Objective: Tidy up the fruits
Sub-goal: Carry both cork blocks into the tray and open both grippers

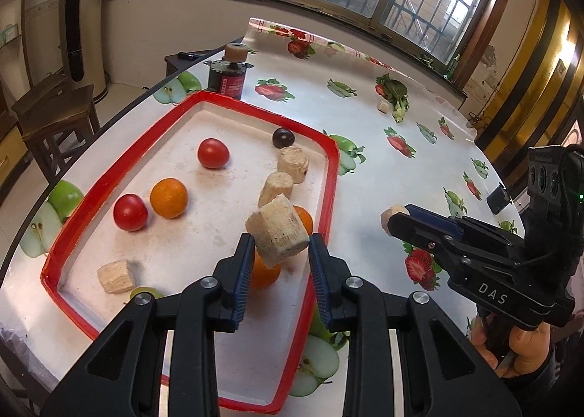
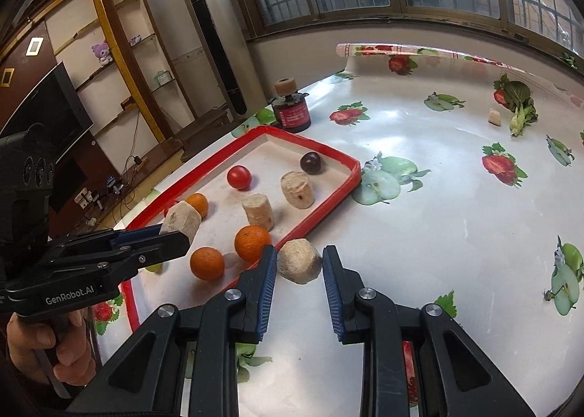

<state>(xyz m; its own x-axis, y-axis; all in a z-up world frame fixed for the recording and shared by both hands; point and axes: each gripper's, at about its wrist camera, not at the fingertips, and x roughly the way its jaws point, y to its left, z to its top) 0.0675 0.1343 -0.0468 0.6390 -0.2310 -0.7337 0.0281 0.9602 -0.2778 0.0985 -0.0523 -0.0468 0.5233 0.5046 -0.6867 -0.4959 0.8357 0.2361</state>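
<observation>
A red-rimmed white tray (image 1: 330,176) holds two red tomatoes (image 1: 213,153), oranges (image 1: 168,197), a dark plum (image 1: 283,138) and several beige cut stalk chunks (image 1: 292,164). My left gripper (image 1: 280,253) is shut on a beige chunk (image 1: 277,231) and holds it above the tray, as the right wrist view (image 2: 181,221) also shows. My right gripper (image 2: 296,271) is open around another beige chunk (image 2: 300,261) that lies on the table just outside the tray's near rim (image 2: 321,205). In the left wrist view this chunk (image 1: 390,215) shows at the right gripper's tips.
A dark red jar (image 1: 227,80) with a cork top stands beyond the tray. A small beige piece (image 2: 494,116) and a leafy green vegetable (image 2: 522,107) lie far right on the fruit-print tablecloth (image 2: 438,220). A wooden stool (image 1: 54,118) stands left of the table.
</observation>
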